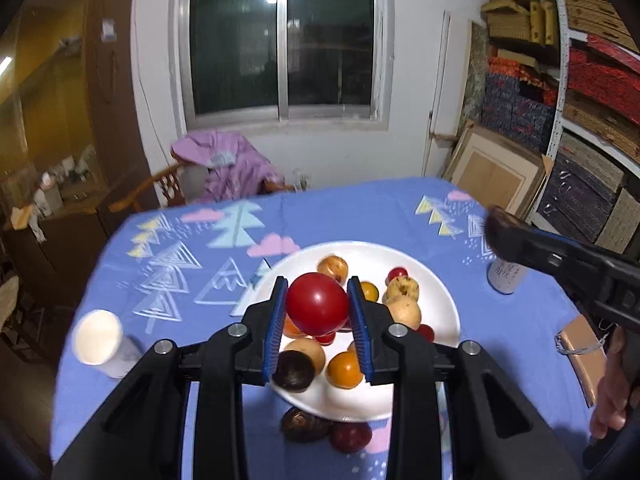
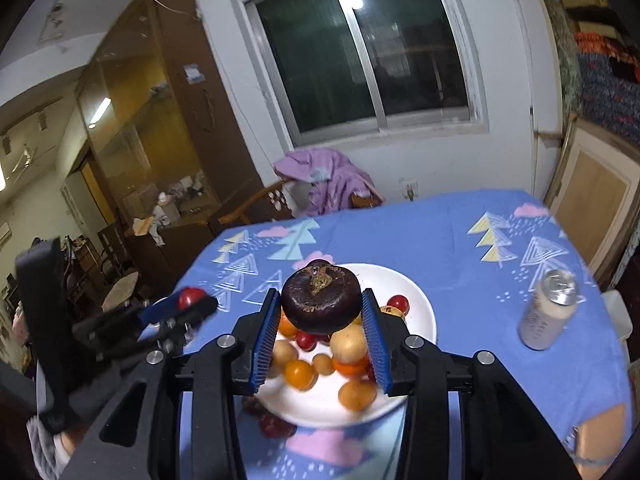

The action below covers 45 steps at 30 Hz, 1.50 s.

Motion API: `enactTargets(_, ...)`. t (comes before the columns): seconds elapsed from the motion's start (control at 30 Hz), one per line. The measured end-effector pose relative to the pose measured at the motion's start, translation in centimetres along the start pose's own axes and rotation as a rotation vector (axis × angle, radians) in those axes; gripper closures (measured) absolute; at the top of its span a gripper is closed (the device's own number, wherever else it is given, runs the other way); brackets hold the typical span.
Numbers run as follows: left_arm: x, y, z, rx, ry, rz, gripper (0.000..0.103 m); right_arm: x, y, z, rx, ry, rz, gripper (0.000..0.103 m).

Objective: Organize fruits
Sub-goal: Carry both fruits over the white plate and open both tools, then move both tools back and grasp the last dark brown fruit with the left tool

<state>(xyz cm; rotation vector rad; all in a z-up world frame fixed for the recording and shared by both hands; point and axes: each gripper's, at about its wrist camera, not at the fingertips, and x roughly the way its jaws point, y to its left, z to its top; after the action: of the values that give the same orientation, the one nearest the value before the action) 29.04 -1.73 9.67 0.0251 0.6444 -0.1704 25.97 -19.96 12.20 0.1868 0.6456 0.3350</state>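
Aloft — left gripper [image 1: 318, 308] clamps red tomato [image 1: 317, 304]; right gripper [image 2: 320, 312] clamps dark fruit [image 2: 320, 300] | plate [image 1: 440, 300] seemingly mid-table

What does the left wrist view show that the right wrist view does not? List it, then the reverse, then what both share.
Left wrist view only: a white paper cup at the table's left edge, and shelves stacked with woven boxes on the right.

Right wrist view only: the silver top of the drink can, and the large brown glass-fronted cabinet seen in full.

Both: the left tool shut on a round red tomato, the right tool shut on a dark purple round fruit, the white plate of mixed fruits, and the blue patterned tablecloth.
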Motion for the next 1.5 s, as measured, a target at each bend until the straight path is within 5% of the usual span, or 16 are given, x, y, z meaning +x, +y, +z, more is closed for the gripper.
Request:
enactTargets(0.23,8.8,-0.3,-2.6,-0.013,0.136,-0.047,0.073,14.5,-3.5,0.5,0.066,0.212,-0.081,0.061)
enactTargets(0.47,11.4,-0.4,-3.8,0.000,0.174,-0.062,0.073,19.6,-4.7,-0.1,0.064,0.292,-0.121,0.061)
enactTargets(0.53,11.6,-0.7,-4.0,0.016,0.166,-0.049,0.070,19.8,-4.7,-0.1,0.058,0.289,-0.115,0.054)
enactTargets(0.87,8.8,-0.8,-3.6,0.009,0.112,-0.016,0.043,16.4,-3.6,0.4,0.061,0.233,-0.097,0.050)
enactTargets(1.07,3.9,-0.1,-4.1,-0.024,0.065,-0.008,0.039,10.3,-2.2,-0.5,0.070,0.163,-0.067,0.041)
enactTargets(1.33,-2.6,0.4,-8.8,-0.010,-0.009,0.093,0.018,1.9,-0.7,-6.4,0.089,0.090,-0.013,0.031)
enactTargets(1.5,-3.4,2.5,-12.3,-0.038,0.001,0.191,0.017,-0.4,-1.2,-12.5,0.145,0.053,0.007,0.026)
